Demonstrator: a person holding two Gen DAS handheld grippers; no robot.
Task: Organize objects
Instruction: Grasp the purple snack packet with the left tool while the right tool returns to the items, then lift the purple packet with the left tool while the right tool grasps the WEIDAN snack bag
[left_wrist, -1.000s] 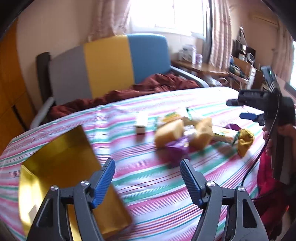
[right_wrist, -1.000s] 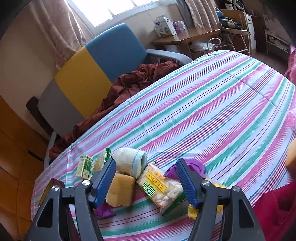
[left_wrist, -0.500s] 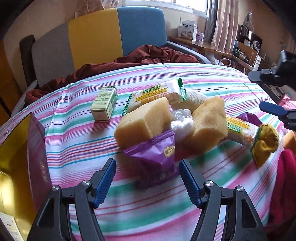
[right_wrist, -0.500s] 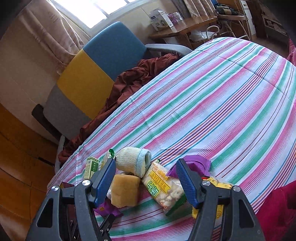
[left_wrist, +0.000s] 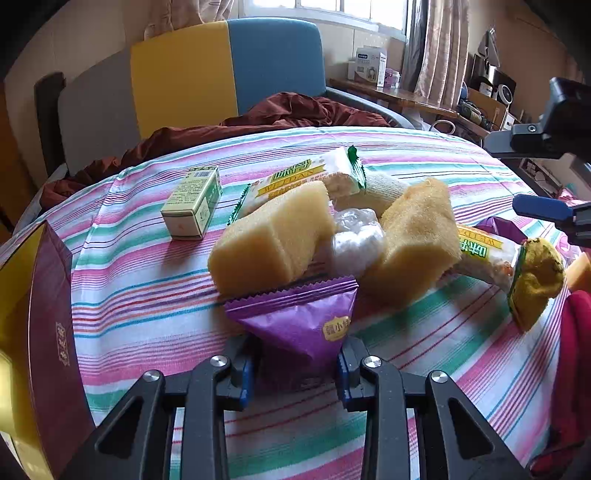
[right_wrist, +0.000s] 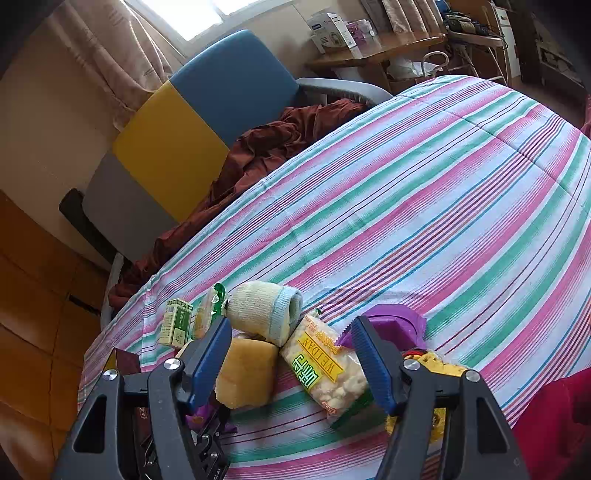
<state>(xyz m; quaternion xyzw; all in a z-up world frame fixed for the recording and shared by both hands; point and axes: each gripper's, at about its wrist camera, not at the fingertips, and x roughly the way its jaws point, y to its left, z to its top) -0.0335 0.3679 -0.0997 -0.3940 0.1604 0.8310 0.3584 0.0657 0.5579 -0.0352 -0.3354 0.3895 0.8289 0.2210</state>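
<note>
Your left gripper (left_wrist: 295, 363) pinches the purple packet (left_wrist: 303, 321); lifting could topple the sponge (left_wrist: 271, 242) leaning above. Right gripper (right_wrist: 291, 356) gapes empty.

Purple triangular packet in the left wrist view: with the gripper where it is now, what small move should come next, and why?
Probably a short lift straight up. The left gripper is shut on the purple packet, whose far edge lies tucked under the yellow sponge, so rising first should free it before carrying it toward the gold-lined box on the left. The right gripper hangs open, clear of it.
</note>
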